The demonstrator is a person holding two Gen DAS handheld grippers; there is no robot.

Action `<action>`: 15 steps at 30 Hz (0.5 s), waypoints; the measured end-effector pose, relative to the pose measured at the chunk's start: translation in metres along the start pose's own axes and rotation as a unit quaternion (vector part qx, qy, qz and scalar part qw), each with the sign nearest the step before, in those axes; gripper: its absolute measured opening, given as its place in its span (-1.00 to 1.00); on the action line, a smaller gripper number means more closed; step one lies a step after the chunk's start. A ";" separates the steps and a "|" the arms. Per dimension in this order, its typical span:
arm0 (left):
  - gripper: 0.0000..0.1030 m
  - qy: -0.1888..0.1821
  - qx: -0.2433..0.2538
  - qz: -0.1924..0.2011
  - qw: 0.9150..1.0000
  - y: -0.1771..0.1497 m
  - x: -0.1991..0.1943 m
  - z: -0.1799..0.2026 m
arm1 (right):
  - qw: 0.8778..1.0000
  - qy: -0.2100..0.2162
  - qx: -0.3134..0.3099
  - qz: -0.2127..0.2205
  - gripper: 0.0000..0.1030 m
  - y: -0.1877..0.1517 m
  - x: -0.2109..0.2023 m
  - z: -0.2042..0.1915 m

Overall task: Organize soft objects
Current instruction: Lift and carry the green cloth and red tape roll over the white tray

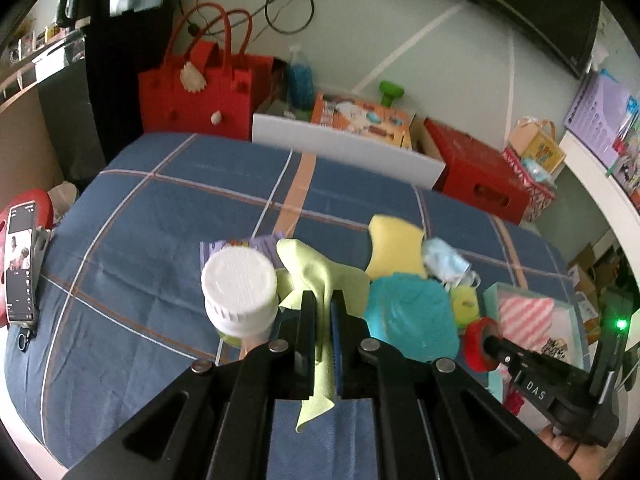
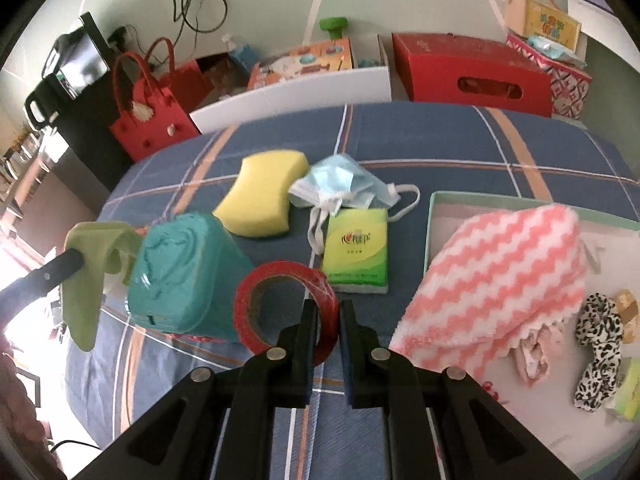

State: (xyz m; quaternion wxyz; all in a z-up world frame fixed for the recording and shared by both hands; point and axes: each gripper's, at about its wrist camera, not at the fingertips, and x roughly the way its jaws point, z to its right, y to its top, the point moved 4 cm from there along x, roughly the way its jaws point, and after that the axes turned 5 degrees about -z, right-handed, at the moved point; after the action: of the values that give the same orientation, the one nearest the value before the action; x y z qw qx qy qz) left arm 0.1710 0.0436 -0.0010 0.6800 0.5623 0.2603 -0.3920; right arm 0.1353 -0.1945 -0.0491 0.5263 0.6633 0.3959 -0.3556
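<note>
My left gripper (image 1: 323,296) is shut on a light green cloth (image 1: 308,268), which hangs from it above the bed; in the right wrist view this gripper (image 2: 76,258) and the cloth (image 2: 84,300) show at far left. My right gripper (image 2: 326,306) is shut on the rim of a red tape roll (image 2: 244,304). Beside it lies a green box (image 2: 436,200) holding a pink striped towel (image 2: 500,272) and a leopard scrunchie (image 2: 598,344). A yellow sponge (image 2: 264,196), blue face masks (image 2: 340,184) and a green tissue pack (image 2: 356,252) lie on the blue plaid cover.
A teal container (image 2: 180,272) stands between the grippers. A white-capped bottle (image 1: 240,284) rises just left of my left fingers. A phone (image 1: 20,264) sits at the bed's left edge. Behind the bed are a red bag (image 1: 200,92), a white bin (image 1: 340,148) and a red box (image 1: 480,176).
</note>
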 end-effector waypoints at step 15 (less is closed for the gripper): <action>-0.88 -0.019 0.040 0.067 0.997 0.011 -0.037 0.034 | 0.999 0.002 0.018 0.035 -0.78 0.002 -0.027 0.014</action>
State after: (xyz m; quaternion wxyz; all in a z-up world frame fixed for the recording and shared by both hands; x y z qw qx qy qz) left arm 0.1568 0.0207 0.0425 0.6865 0.5979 0.1930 -0.3661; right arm 0.1250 -0.2125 -0.0273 0.5254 0.6868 0.3671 -0.3427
